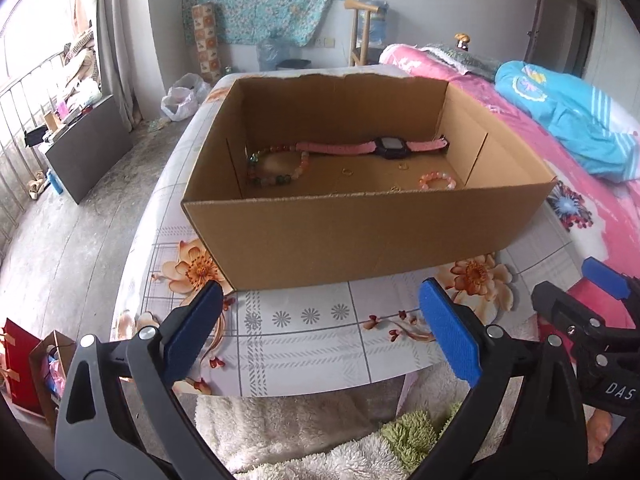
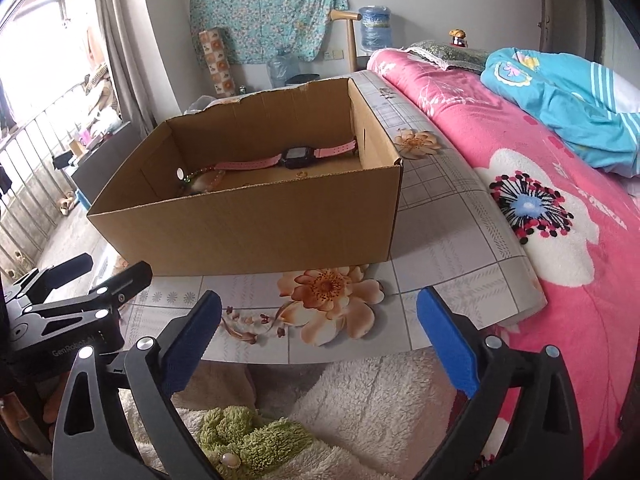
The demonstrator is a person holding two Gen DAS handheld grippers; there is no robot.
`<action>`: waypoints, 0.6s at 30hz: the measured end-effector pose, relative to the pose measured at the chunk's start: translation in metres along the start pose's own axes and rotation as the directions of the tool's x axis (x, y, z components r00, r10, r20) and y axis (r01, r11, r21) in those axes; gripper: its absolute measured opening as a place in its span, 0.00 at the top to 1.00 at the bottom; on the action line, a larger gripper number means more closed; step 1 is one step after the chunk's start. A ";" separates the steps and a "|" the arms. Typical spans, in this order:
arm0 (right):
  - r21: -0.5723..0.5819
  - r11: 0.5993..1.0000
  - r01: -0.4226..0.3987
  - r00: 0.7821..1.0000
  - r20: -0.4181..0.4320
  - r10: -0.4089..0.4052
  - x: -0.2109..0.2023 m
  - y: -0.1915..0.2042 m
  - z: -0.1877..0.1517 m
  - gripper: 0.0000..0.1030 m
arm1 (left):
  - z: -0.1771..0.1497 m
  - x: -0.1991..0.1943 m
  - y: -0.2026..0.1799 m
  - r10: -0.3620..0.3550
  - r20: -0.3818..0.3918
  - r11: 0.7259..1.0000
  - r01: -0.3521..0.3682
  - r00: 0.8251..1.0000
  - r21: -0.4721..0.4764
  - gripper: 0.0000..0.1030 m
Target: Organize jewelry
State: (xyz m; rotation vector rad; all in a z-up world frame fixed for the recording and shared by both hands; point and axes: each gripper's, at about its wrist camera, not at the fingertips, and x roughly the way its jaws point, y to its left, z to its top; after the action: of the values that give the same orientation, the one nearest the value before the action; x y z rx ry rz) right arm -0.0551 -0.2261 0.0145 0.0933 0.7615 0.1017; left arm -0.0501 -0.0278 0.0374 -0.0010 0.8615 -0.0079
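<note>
Right wrist view: left gripper (image 2: 86, 270) body reads "GenRobot"; both grippers' fingers (image 1: 448, 332) spread wide, holding nothing.

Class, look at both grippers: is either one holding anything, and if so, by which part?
Nothing is held. The left gripper and right gripper both stand open and empty over the table's near edge; the watch lies in the cardboard box.

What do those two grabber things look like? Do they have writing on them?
They look alike. The left gripper has black plastic arms with silver round rivets and flat fingers covered in ridged blue pads. The right gripper is built the same. White lettering shows on both black bodies: "DAS" on the right one, seen from the left wrist camera, and "GenRobot" on the left one, seen from the right wrist camera.
</note>
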 end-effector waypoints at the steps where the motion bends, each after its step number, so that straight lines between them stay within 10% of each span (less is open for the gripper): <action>1: 0.002 1.000 0.014 1.000 -0.003 -0.014 0.002 0.000 0.001 0.07 | -0.002 0.003 0.000 0.008 -0.011 1.000 -0.008 1.000 0.000 0.08; 18: -0.023 0.999 0.047 0.998 -0.041 -0.048 0.016 0.010 0.003 0.07 | 0.000 0.013 -0.004 0.016 -0.058 1.000 -0.017 0.998 -0.017 0.08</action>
State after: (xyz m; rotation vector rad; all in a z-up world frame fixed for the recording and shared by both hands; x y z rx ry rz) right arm -0.0418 -0.2147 0.0068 0.0523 0.8033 0.0666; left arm -0.0416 -0.0315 0.0281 -0.0098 0.9195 0.0150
